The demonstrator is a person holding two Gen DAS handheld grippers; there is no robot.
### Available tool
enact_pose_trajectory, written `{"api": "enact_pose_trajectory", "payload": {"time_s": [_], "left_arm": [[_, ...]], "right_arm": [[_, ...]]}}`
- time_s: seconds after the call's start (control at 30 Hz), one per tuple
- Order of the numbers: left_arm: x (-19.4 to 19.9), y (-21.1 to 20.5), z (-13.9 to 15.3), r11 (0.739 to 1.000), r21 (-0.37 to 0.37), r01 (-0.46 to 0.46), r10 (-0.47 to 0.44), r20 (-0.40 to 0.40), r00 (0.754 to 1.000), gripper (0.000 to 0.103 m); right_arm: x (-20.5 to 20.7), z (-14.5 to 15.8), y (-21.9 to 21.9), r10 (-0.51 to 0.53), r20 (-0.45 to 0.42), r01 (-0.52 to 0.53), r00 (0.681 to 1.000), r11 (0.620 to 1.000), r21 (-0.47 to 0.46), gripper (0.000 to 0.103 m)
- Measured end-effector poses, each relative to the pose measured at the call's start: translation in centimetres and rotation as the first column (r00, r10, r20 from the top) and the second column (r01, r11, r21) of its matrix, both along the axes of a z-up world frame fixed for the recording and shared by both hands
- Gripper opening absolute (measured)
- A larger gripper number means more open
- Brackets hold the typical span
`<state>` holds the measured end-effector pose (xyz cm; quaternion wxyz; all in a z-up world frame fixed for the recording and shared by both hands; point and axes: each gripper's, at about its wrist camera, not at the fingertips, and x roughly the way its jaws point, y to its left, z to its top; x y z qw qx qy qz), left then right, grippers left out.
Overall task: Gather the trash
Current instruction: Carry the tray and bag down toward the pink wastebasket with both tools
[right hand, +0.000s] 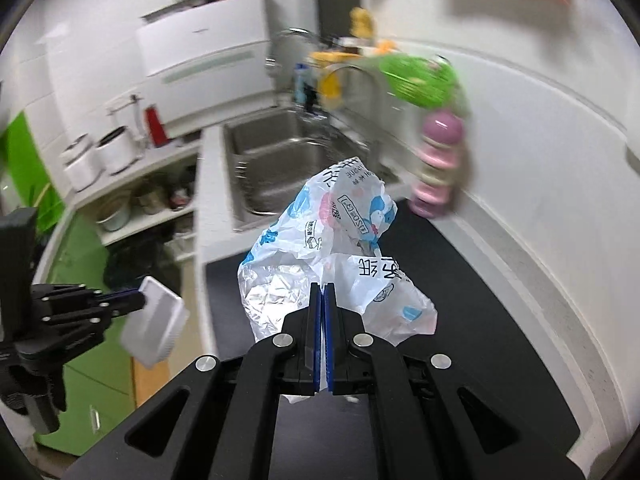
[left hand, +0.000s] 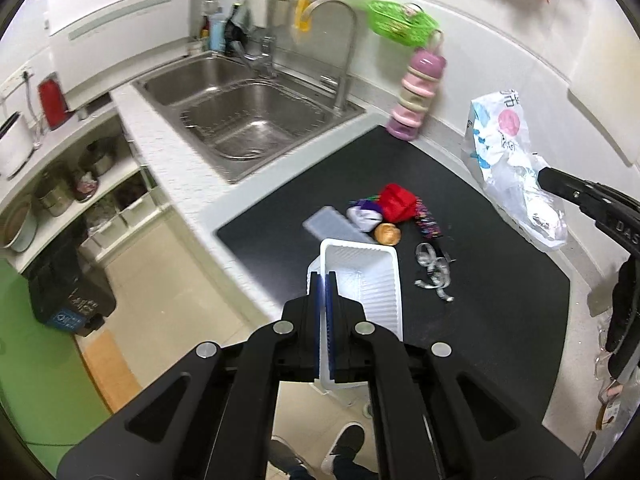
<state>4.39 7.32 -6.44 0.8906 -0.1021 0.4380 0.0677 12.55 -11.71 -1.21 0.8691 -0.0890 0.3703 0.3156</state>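
Observation:
My left gripper (left hand: 325,280) is shut on the rim of a white ribbed plastic tray (left hand: 368,280), held up over the front edge of the black mat (left hand: 500,280). From the right wrist view the same tray (right hand: 156,324) hangs off the left gripper (right hand: 138,299) beyond the counter edge. My right gripper (right hand: 324,290) is shut on a crumpled white plastic bag with blue and pink print (right hand: 332,248), lifted off the mat; the bag (left hand: 508,160) also shows at the right in the left wrist view. Loose trash lies on the mat: red wrapper (left hand: 396,202), brown ball (left hand: 387,234), silver ribbon (left hand: 434,272).
A steel double sink (left hand: 240,120) with taps sits at the back left. A pink stacked container (left hand: 418,92) stands by the wall, a green basket (left hand: 400,24) hangs above. A clear flat lid (left hand: 332,224) lies on the mat. Open shelves and a dark bin (left hand: 68,292) are on the floor side.

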Motion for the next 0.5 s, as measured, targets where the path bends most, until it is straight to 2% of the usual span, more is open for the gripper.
{"api": "enact_pose_trajectory", "payload": {"time_s": [0.23,0.5], "left_arm": [[-5.2,5.2,0.0,0.996,0.014,-0.093,0.093,-0.003,0.996,0.002],[-11.4,12.1,-3.6,0.975,-0.013,-0.222,0.221,-0.061,0.973,0.002]], "right_arm": [[-4.0,-0.6,8.1,0.156,-0.027,-0.155,0.987,0.988,0.012,0.001],[-8.5,-5.5,18.0,0.298,-0.121,-0.303,0.947,0.952,-0.032,0.001]]}}
